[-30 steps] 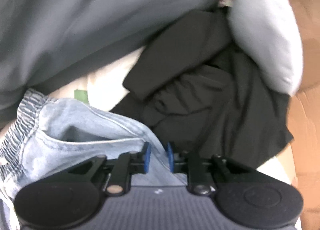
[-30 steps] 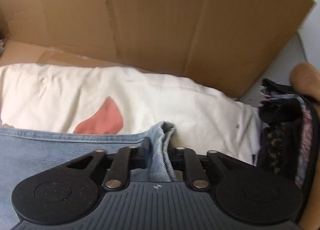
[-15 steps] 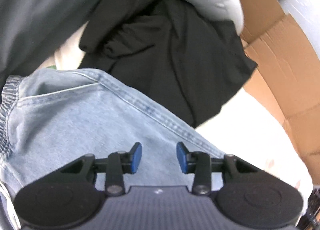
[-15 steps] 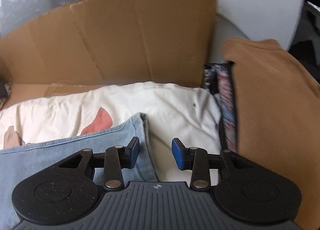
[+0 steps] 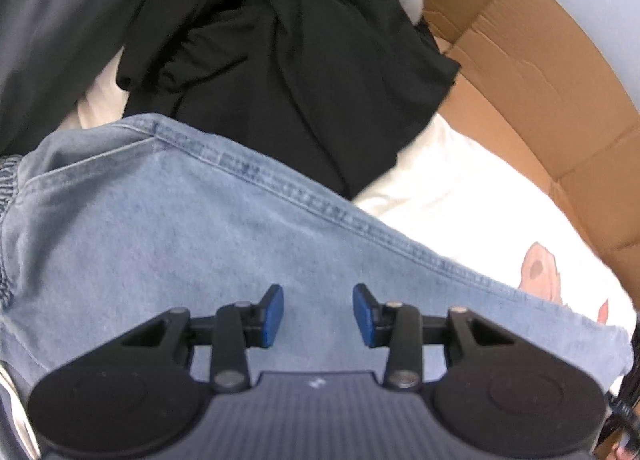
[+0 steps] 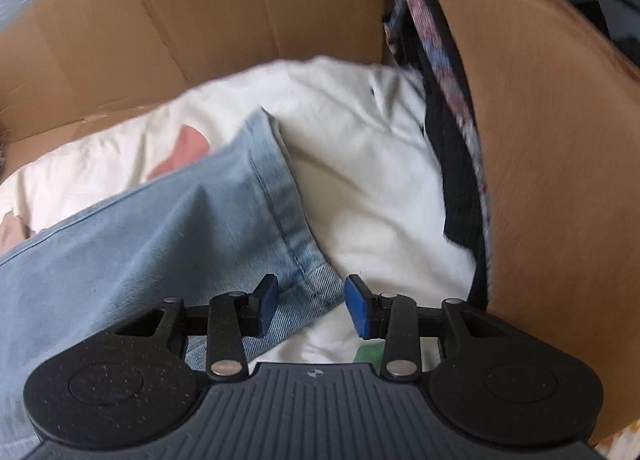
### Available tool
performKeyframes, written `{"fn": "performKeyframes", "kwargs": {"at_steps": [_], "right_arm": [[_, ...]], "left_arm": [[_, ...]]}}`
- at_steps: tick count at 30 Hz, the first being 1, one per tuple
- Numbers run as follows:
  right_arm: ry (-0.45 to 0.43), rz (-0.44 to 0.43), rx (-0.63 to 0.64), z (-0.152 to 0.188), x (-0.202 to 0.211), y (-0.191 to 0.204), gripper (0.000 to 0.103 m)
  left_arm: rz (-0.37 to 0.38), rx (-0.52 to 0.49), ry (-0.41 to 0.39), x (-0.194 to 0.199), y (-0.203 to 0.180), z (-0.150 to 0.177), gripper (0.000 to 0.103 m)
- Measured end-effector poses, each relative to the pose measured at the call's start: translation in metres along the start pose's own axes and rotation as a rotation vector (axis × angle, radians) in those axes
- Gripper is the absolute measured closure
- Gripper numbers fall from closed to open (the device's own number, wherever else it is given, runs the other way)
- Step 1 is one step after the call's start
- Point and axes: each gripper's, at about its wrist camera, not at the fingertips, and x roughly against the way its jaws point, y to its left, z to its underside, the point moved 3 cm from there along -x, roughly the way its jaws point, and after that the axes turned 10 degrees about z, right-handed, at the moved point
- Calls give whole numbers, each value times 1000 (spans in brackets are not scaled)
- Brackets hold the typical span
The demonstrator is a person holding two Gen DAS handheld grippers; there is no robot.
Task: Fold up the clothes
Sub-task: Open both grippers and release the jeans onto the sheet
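Both grippers found spread and empty above the jeans.

The left gripper (image 5: pixel 318 316) is seen with its blue pads parted over the upper part of the jeans (image 5: pixel 168 244), nothing being gripped. The right gripper (image 6: pixel 307 310) is likewise held apart, the hem of the jeans (image 6: pixel 280 195) lying between and just below its fingers but not pinched. The jeans are laid flat across a cream cloth (image 6: pixel 360 147) in front of a cardboard box (image 6: pixel 192 7). A black garment (image 5: pixel 288 71) is noted beyond the waistband, a brown garment (image 6: pixel 552 163) to the right.
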Motion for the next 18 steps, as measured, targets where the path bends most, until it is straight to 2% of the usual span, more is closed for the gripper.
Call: {"fn": "performKeyframes", "kwargs": {"at_steps": [6, 7, 9, 12, 14, 18], "right_arm": [[27, -13, -61, -3, -10, -3, 53], [33, -16, -67, -4, -11, -3, 56], [39, -14, -87, -6, -9, -7, 74], [38, -4, -66, -5, 0, -12, 85], [37, 3, -52, -5, 6, -16, 90], [35, 17, -24, -5, 18, -24, 93]], "left_arm": [[0, -64, 40, -24, -9, 10, 64], [-2, -79, 46, -28, -11, 11, 64], [-3, -105, 59, -38, -16, 12, 64], [-25, -135, 87, -56, -19, 12, 64], [-44, -145, 97, -67, -20, 11, 64], [-62, -161, 96, -81, -23, 8, 64]]}}
